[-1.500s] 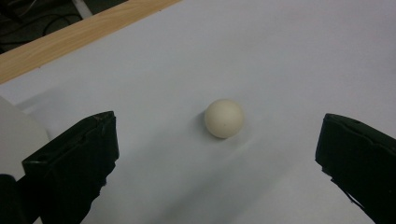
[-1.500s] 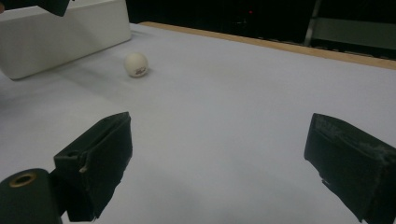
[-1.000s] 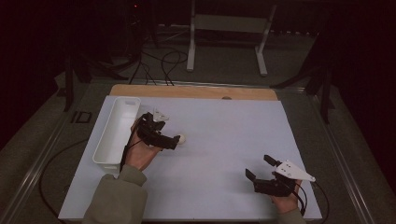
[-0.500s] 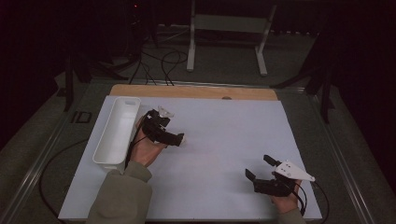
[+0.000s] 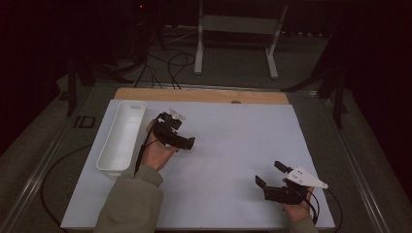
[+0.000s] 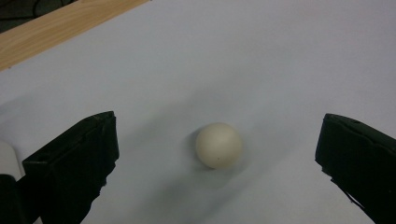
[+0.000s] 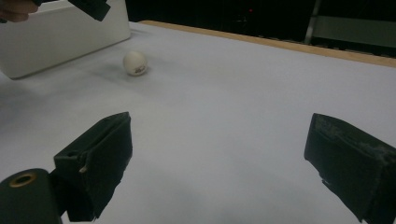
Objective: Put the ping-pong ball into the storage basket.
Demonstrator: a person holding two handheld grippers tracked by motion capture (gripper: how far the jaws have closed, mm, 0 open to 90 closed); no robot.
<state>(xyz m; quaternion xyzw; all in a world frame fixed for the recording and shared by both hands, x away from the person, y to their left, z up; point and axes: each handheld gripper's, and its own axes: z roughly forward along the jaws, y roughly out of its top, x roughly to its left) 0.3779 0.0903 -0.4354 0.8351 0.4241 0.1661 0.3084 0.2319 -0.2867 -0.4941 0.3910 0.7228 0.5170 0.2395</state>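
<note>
Here, white ball (image 6: 218,145) (small mark, unreadable) between left gripper (image 6: 217,163) fingers, spread wide, holding nothing.

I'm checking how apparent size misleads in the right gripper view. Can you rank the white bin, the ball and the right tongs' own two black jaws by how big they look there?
1. The two jaws of the right tongs: alike, and largest because they are nearest the camera.
2. White bin, cut off by the frame.
3. Ball, smallest.

The left tool (image 5: 182,138) has shifted slightly right, away from the white tray (image 5: 121,137).
</note>
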